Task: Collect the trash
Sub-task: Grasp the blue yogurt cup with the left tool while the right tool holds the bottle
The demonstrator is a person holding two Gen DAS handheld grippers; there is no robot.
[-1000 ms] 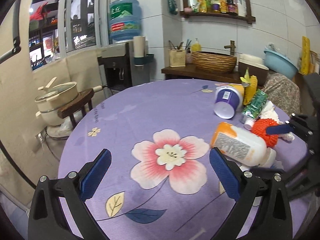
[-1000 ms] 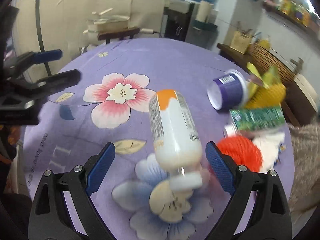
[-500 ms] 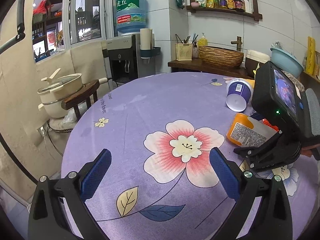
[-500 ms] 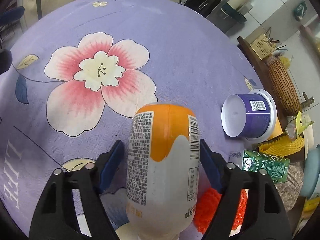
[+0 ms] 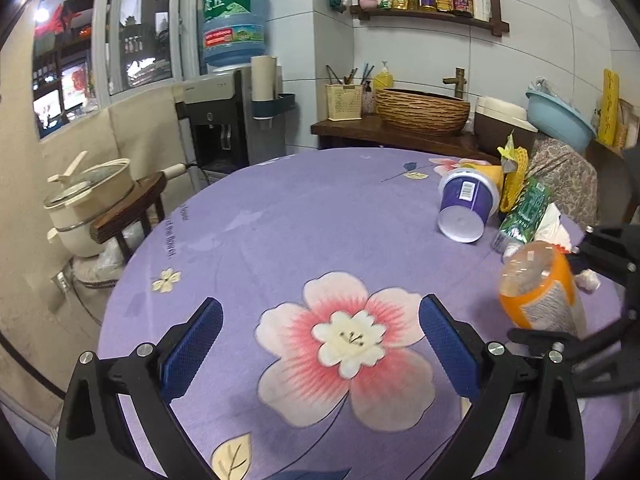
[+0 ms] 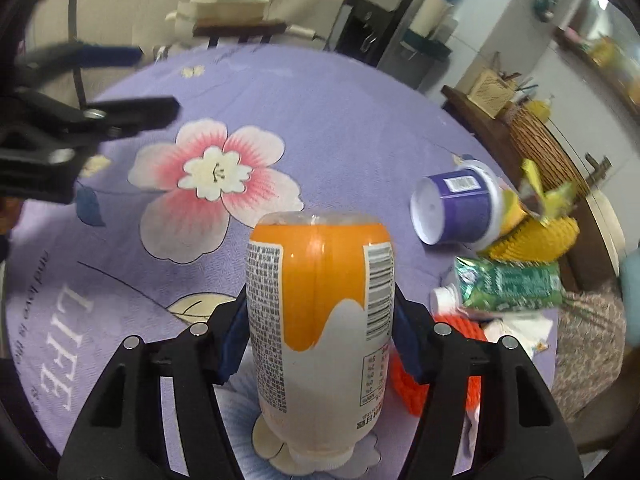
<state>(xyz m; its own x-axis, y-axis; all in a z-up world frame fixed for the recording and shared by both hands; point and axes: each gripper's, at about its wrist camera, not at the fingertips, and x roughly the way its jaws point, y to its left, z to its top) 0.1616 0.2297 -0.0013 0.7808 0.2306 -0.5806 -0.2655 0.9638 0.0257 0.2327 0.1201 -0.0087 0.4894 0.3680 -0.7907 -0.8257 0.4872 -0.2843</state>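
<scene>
A white and orange plastic bottle [image 6: 320, 320] sits between the blue pads of my right gripper [image 6: 320, 336], base away from the camera and cap end down over the purple flowered tablecloth [image 6: 320, 112]. The jaws are closing and both pads press its sides. The left wrist view shows the same bottle [image 5: 540, 292] at the right, held in the black jaws. My left gripper [image 5: 320, 344] is open over the pink flower print with nothing between its fingers. More trash lies to the right: a tipped purple cup [image 6: 456, 208], a green wrapper [image 6: 512, 284], a yellow foam net [image 6: 536, 236] and an orange-red mesh ball [image 6: 408, 376].
White tissue [image 6: 516, 332] lies by the mesh ball. Beyond the round table stand a water dispenser [image 5: 228, 120], a stool with a pot [image 5: 88, 200], and a wooden counter with a woven basin [image 5: 422, 110]. A patterned chair cover [image 5: 564, 176] is at the table's right edge.
The right gripper closed onto the lying bottle and now holds it tilted up off the cloth. The left gripper drifted across the table, still open.
</scene>
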